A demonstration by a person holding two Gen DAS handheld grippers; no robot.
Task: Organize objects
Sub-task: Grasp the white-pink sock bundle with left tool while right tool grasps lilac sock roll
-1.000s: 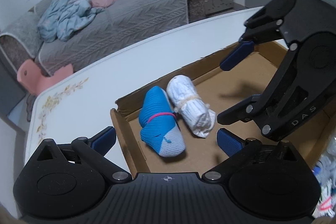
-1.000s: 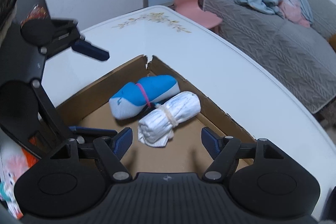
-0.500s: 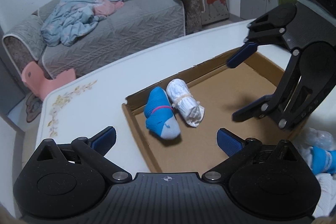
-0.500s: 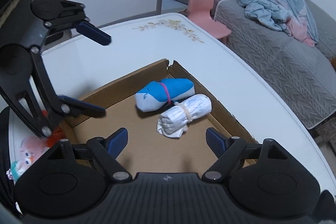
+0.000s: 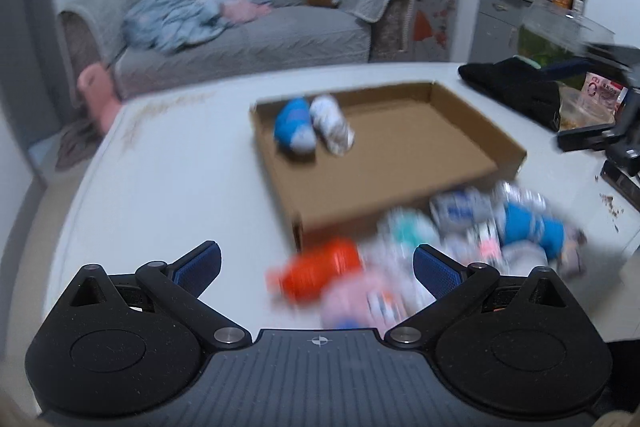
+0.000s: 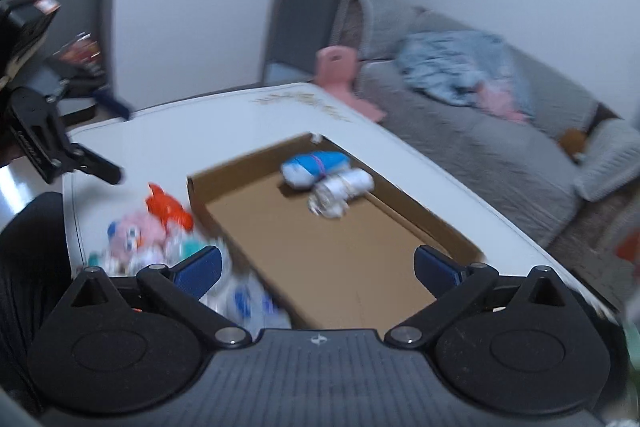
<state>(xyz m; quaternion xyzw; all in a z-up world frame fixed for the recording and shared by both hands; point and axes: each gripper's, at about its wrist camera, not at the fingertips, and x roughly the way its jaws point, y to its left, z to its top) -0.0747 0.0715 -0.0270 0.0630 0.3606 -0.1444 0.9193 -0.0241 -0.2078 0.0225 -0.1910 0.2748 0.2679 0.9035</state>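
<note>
Worktop space on the left is bare white, and the left gripper is held above it with its jaws spread wide and nothing between them. Just right of that gap a blurred heap of rolled socks is seen against the near wall of the cardboard tray, presumably kept there as the stock yet to be sorted. Inside the tray two rolls have been laid touching at the far left corner: a blue sock roll and a white sock roll (each banded, it seems, so as to stay rolled). Most of the tray floor is unfilled, so the job is judged barely begun. The right gripper is poised over the tray's near end, its jaws opening and empty. Farther right a grey sofa with a crumpled blue blanket is seen, a pink chair at its end.
</note>
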